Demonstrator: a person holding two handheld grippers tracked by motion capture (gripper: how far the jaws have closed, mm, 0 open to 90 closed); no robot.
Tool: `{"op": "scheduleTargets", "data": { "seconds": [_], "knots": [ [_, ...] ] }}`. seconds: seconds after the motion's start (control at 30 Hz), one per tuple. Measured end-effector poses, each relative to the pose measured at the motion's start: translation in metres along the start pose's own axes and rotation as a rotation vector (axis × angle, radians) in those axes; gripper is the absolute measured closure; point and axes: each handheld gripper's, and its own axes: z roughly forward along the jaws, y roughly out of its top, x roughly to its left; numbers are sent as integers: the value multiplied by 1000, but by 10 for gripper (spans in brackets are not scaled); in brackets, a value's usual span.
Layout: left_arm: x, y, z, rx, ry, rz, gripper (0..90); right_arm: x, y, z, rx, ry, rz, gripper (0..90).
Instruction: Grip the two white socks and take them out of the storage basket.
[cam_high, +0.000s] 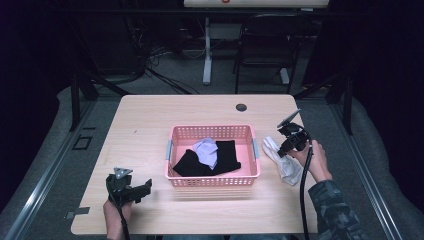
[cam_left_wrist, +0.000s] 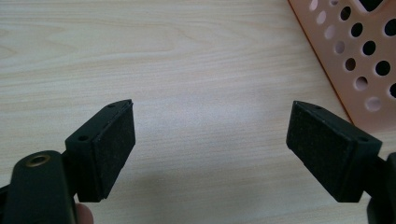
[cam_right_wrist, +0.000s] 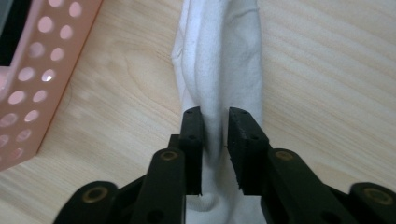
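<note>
Right gripper (cam_high: 286, 150) at roughly 3 o'clock of the pink basket (cam_high: 213, 181), over a white sock (cam_high: 283, 161) lying flat on the wooden table (cam_high: 145, 120) just beside the basket's right wall. In the right gripper view, jaws stand a narrow gap apart with a raised fold of the white sock (cam_right_wrist: 219, 60) between them; left pad touching the fabric, right pad showing a thin sliver of clearance, so loosely straddling rather than a firm pinch. Sock runs from the jaws toward 12 o'clock in that view, pink basket (cam_right_wrist: 32, 84) corner at 9 to 10 o'clock. Left gripper (cam_high: 131, 189) at about 8 o'clock of the basket, low over bare tabletop, held by a hand (cam_high: 116, 216) at the table's near edge. In the left gripper view, jaws spread wide, nothing between the pads (cam_left_wrist: 114, 149), just wood grain; basket (cam_left_wrist: 355, 65) wall at 1 to 2 o'clock. Inside the basket: black garment (cam_high: 200, 162) across the floor, pale lavender cloth (cam_high: 207, 150) on top near centre. Right hand (cam_high: 315, 160) wrapped around the gripper body, cable trailing toward 6 o'clock.
</note>
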Motion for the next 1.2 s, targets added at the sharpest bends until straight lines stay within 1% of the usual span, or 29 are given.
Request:
{"op": "scheduleTargets", "data": {
  "seconds": [0.03,0.07,0.1,0.13,0.2,0.23,0.27,0.3,0.33,0.37,0.4,0.43,0.47,0.5,0.53,0.57,0.6,0.63,0.67,0.73,0.77,0.83,0.93,0.97,1.0,1.03,1.1,1.13,1.2],
  "knots": [
    [0,0,0,1,-1,1,156,1,-1,-6,-21,-1,0,637],
    [0,0,0,1,-1,1,156,1,-1,-6,-21,-1,0,637],
    [0,0,0,1,-2,3,156,3,-4,-16,-47,-8,1,531],
    [0,0,0,1,-2,3,156,4,-5,-22,-45,-13,-10,498],
    [0,0,0,1,-2,1,156,9,-11,-30,-85,-3,-11,362],
    [0,0,0,1,-2,1,156,9,-11,-30,-85,-3,-11,362],
    [0,0,0,2,-2,1,156,13,-17,-39,-94,8,-39,282],
    [-1,0,0,2,-3,1,156,15,-20,-43,-113,8,-46,236],
    [-1,0,0,2,-2,5,156,17,-24,-47,-126,11,-53,163],
    [-1,0,0,2,-2,5,156,17,-24,-47,-126,11,-53,163],
    [-1,0,0,3,-2,8,156,20,-32,-51,-143,19,-55,102],
    [-1,0,0,4,-1,7,156,22,-37,-51,-173,30,-45,49],
    [-1,0,0,4,-1,7,156,22,-37,-51,-173,30,-45,49],
    [-1,0,0,3,-2,6,156,23,-45,-53,-155,26,-65,0],
    [-1,0,0,4,-2,1,156,24,-50,-54,-168,34,-64,0],
    [-1,0,0,4,-2,1,156,24,-50,-54,-168,34,-64,0],
    [-1,0,0,4,-2,6,156,24,-60,-55,-176,30,-69,0],
    [-1,0,0,6,-2,9,156,23,-65,-55,-181,37,-66,0],
    [-1,0,0,6,-2,9,156,23,-65,-55,-181,37,-66,0],
    [-2,0,0,4,-3,9,156,22,-76,-53,-210,48,-53,0],
    [-2,0,1,6,-2,12,156,21,-89,-48,-234,33,-48,0],
    [-1,0,1,10,1,13,156,19,-98,-44,-252,28,-45,0],
    [-1,-1,1,10,0,11,157,15,-113,-33,-309,43,-7,0],
    [-1,0,2,14,1,13,157,15,-113,-33,-309,43,-7,0],
    [-2,0,2,9,1,9,157,13,-118,-29,-322,38,-4,0],
    [-3,0,2,13,-1,18,156,11,-121,-25,-322,36,-6,0],
    [-4,1,3,15,0,20,156,9,-123,-24,-354,53,12,0],
    [-4,1,3,15,0,20,156,8,-123,-23,-356,60,10,0],
    [-4,1,3,14,1,20,156,8,-122,-21,-353,55,9,0]
  ]
}}
